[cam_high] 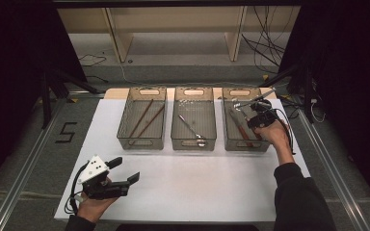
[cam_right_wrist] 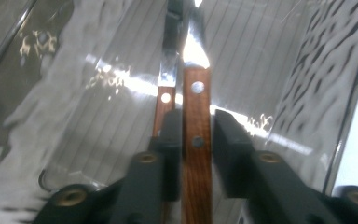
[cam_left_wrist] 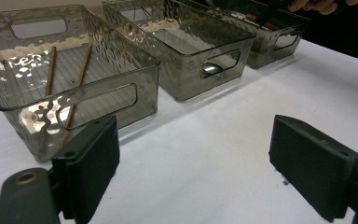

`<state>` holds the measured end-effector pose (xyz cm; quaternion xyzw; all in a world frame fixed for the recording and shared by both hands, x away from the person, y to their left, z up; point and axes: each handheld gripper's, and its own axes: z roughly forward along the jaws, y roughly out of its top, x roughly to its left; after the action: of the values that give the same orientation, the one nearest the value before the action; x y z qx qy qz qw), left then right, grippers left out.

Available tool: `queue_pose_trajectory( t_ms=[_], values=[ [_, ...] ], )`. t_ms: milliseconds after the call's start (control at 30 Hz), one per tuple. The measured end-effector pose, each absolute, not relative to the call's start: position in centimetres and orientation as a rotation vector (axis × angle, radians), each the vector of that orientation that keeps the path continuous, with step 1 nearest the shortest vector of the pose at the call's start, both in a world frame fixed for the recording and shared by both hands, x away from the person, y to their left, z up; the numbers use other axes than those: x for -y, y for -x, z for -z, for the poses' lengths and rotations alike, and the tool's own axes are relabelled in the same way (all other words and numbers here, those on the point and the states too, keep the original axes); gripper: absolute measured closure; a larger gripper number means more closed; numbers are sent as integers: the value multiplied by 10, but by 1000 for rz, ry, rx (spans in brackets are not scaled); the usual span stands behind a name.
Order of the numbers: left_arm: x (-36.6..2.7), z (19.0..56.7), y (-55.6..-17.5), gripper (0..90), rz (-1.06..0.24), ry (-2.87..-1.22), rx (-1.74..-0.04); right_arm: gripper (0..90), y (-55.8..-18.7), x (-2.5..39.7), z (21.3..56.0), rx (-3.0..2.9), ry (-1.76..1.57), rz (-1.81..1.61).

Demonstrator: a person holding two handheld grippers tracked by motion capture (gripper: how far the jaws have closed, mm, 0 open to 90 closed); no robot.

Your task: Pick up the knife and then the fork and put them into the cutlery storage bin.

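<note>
High view looks down on three bins (cam_high: 193, 119); left gripper view low, near them; right gripper view inside the rightmost.

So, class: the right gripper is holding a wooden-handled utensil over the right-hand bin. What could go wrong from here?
1. The right gripper pinches the wooden handle narrowly, so it may twist or slip.
2. A second utensil lies alongside in the right bin and could be knocked or clipped.

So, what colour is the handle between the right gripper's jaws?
Reddish-brown wood with silver rivets: the knife handle, best in the right gripper view.
</note>
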<state>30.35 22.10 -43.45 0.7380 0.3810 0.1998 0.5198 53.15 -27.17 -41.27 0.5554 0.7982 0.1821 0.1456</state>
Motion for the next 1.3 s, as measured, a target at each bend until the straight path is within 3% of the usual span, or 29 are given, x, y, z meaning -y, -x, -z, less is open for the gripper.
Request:
queue_pose_trajectory(
  t_ms=[67, 167, 633, 1300],
  values=[
    [-221, 435, -303, 158, -479, -1770, -913, 534, -531, 272, 409, -2282, -1611, -570],
    [-221, 435, -304, 158, -478, -1769, -915, 493, -527, 271, 402, -2276, -1584, -631],
    [-221, 434, -303, 158, -481, -1771, -914, 397, -499, 260, 385, -2255, -1480, -806],
    [-219, 434, -305, 158, -476, -1773, -918, 256, -395, 222, 379, -2243, -1210, -1188]
  ],
)
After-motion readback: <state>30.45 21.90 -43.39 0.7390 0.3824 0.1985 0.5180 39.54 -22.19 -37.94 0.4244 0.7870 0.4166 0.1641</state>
